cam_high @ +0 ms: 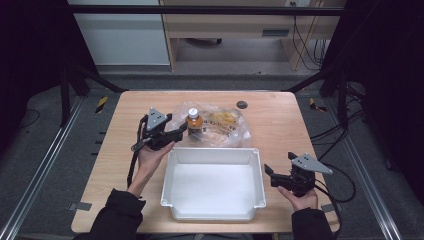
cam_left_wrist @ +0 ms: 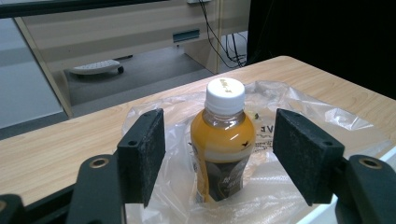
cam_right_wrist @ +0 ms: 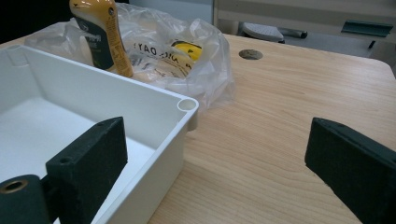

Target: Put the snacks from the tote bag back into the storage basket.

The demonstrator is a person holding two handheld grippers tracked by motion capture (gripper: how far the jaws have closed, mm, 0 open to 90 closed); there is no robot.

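While the left gripper (cam_left_wrist: pixel 219 154) brackets the white-capped orange drink bottle (cam_left_wrist: pixel 223 144), jaws apart, nothing gripped; white plastic bin (cam_high: pixel 214 197) empty; right gripper (cam_high: pixel 270 175) idle, jaws apart.

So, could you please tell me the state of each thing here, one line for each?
Bottle: upright, white cap on, standing in the plastic bag, not gripped.
Plastic bag: crumpled, open, lying on the table.
White bin: empty.
Left gripper: open, pads on either side of the bottle, apart from it.
Right gripper: open, holding nothing.
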